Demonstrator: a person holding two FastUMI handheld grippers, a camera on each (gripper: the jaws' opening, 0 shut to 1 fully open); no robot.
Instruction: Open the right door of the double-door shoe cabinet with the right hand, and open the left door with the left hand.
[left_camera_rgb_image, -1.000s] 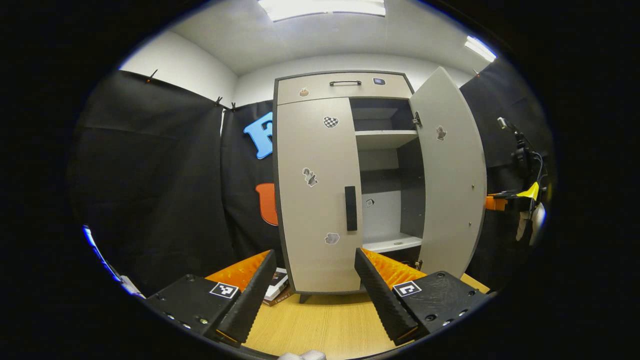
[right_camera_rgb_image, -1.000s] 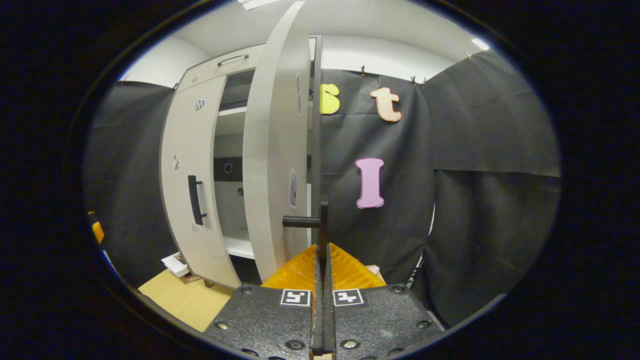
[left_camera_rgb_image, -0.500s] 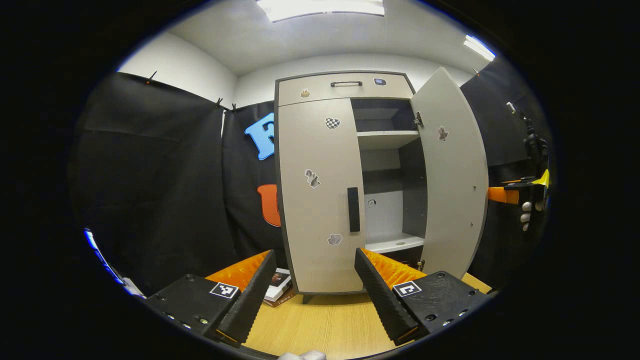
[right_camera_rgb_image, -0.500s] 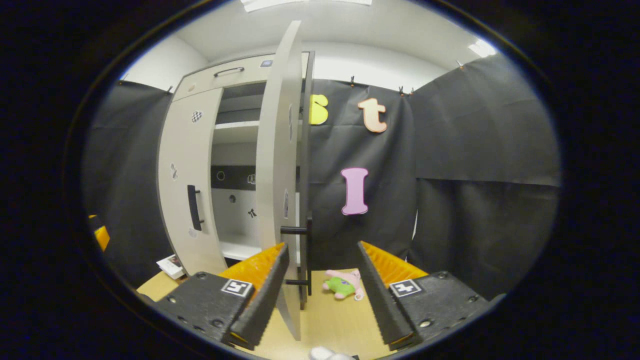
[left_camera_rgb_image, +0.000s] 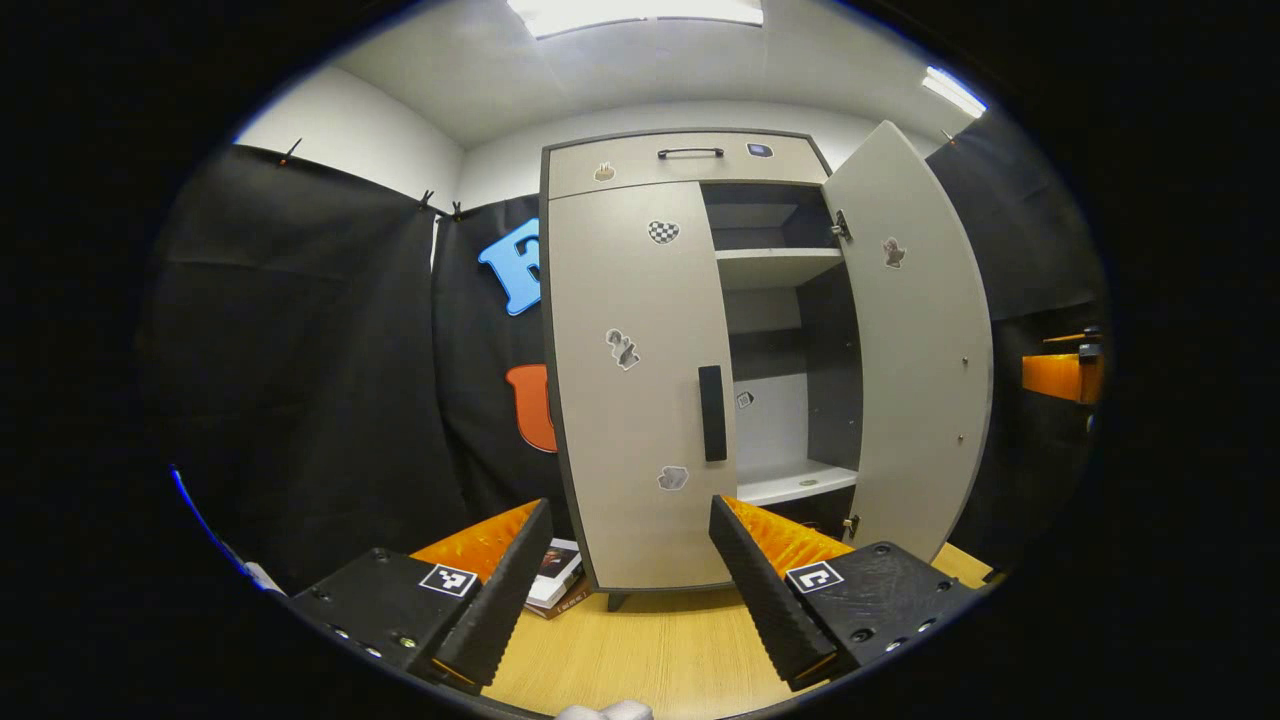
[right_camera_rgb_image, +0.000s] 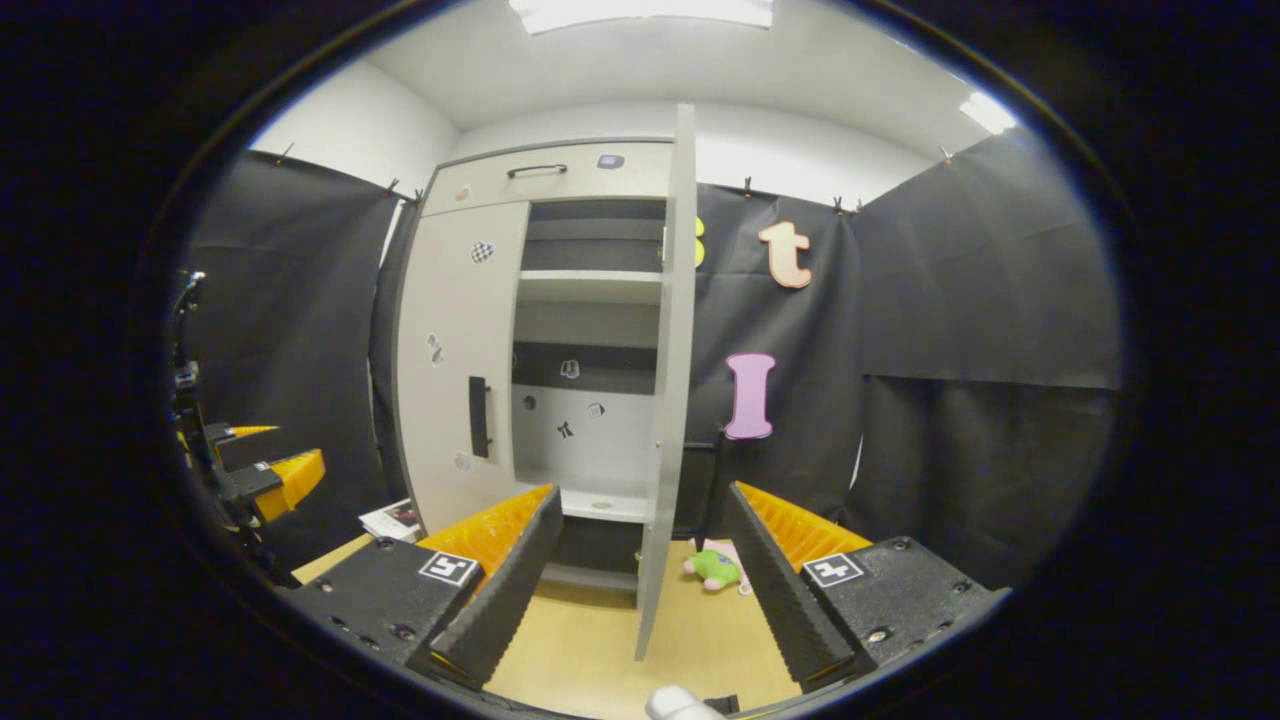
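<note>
In the left gripper view, the left gripper (left_camera_rgb_image: 628, 560) has its fingers spread wide with nothing between them, well short of the shoe cabinet (left_camera_rgb_image: 690, 165) that stands at the far side of the wooden floor (left_camera_rgb_image: 650, 650). The left door (left_camera_rgb_image: 630, 400) is shut, and its dark vertical handle (left_camera_rgb_image: 711, 413) sits at the door's right edge, above the gap between the fingers. The right door (left_camera_rgb_image: 915, 350) is swung out to the right, showing bare shelves (left_camera_rgb_image: 780, 255) inside. A top drawer with a dark handle (left_camera_rgb_image: 690, 152) runs across the cabinet's head. A stack of books (left_camera_rgb_image: 558, 588) lies on the floor at the cabinet's near left foot. Part of the other gripper (left_camera_rgb_image: 1062, 375) shows at the far right edge, beyond the open door.

In the right gripper view, the right gripper (right_camera_rgb_image: 640, 560) is also parted and empty, apart from the right door (right_camera_rgb_image: 668, 400), which stands edge-on between the two fingers farther off. The left door (right_camera_rgb_image: 455, 370) is closed, with its handle (right_camera_rgb_image: 478, 417) on it. A small green plush toy (right_camera_rgb_image: 714, 568) lies on the floor just right of the open door. The left gripper (right_camera_rgb_image: 285, 478) shows at the far left, near the books (right_camera_rgb_image: 392, 520).
</note>
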